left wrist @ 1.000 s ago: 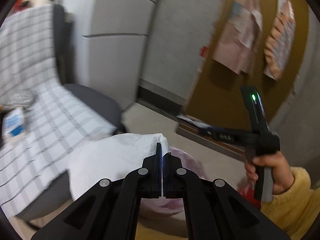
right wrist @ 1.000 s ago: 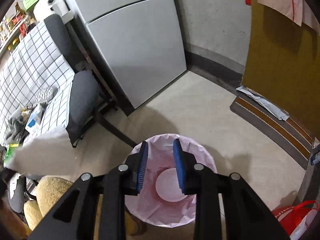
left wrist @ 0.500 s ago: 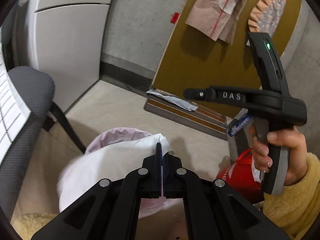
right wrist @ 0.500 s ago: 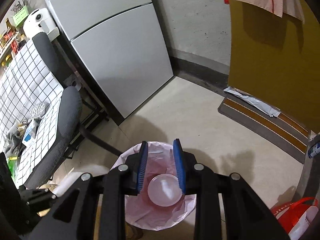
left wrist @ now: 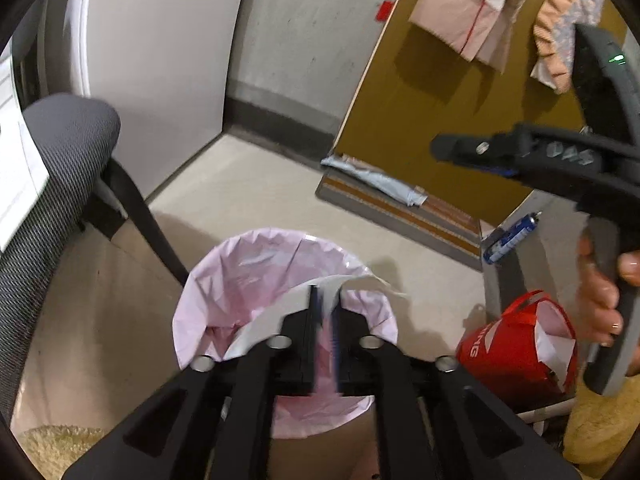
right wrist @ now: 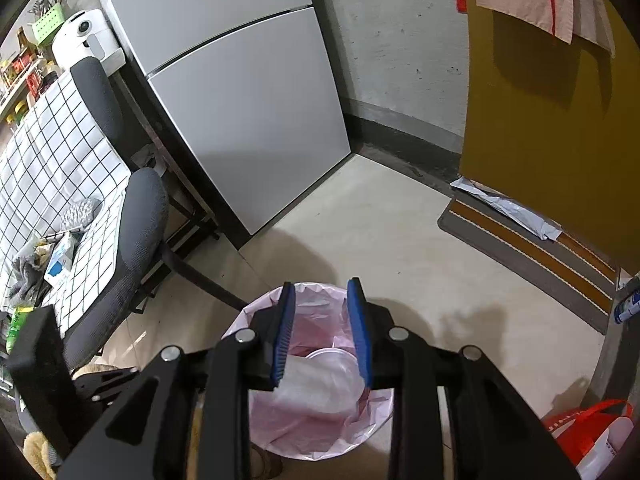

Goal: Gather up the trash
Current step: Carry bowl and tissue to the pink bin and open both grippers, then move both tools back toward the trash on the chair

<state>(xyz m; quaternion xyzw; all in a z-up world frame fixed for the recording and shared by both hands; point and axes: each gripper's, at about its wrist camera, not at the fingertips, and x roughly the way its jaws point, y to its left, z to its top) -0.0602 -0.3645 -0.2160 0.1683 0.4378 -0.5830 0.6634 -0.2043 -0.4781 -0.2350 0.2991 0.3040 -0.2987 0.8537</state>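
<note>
Pink-lined bin (right wrist: 320, 412), lower centre, contains a white plate (right wrist: 336, 376); left gripper (left wrist: 325, 304) jaws just parting around white sheet (left wrist: 280, 312); right gripper (right wrist: 322, 328) jaws part-open, widening, empty; chair (right wrist: 136, 248) at left.

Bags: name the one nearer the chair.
The pink bag, right beside the chair; the red bag stands beyond it, farther right.

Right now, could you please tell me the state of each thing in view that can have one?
Left gripper: fingers just parted, open; white sheet between them.
White sheet: over the bin mouth, slipping in.
Right gripper: open, nothing held, above the bin.
Trash bin: upright, pink liner open, partly filled.
Plastic lid: lying inside the bin.
Red bag: upright on the floor, mouth open, white paper inside.
Fridge: doors shut.
</note>
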